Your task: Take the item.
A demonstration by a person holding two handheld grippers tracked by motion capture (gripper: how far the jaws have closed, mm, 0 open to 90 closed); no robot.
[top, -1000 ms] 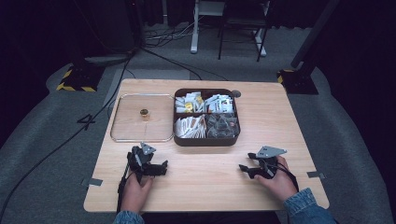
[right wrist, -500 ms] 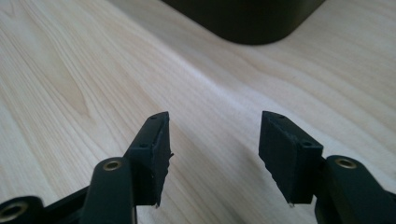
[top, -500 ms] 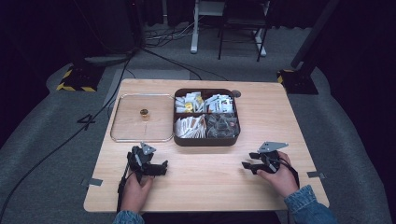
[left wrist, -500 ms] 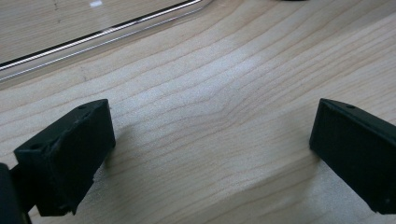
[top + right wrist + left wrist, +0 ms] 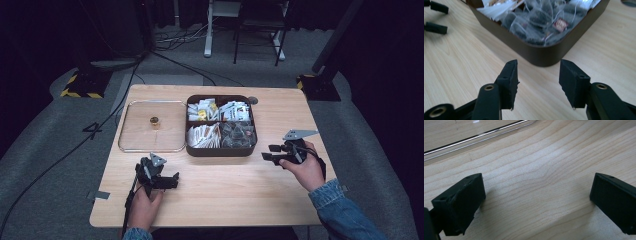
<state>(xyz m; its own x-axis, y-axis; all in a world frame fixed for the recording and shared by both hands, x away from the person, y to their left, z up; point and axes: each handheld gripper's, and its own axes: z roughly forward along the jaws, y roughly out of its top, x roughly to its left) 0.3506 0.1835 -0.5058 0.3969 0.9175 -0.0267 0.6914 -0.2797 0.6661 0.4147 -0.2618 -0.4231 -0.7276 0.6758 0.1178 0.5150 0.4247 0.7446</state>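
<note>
On the pale wooden table (image 5: 225,200), seen from the high view, a dark rounded-square box (image 5: 220,150) holds four compartments of packets; a clear lid (image 5: 150,131) with a brass knob lies just left. Left gripper (image 5: 172,181) rests low. Its own view shows matte black jaws wide apart over bare wood grain. Right gripper (image 5: 537,83), its jaws just closing and empty, faces the box corner with translucent tea bags (image 5: 541,21).

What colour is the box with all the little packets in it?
The box is dark brown. The high view shows it best, sitting in the middle of the table.
</note>
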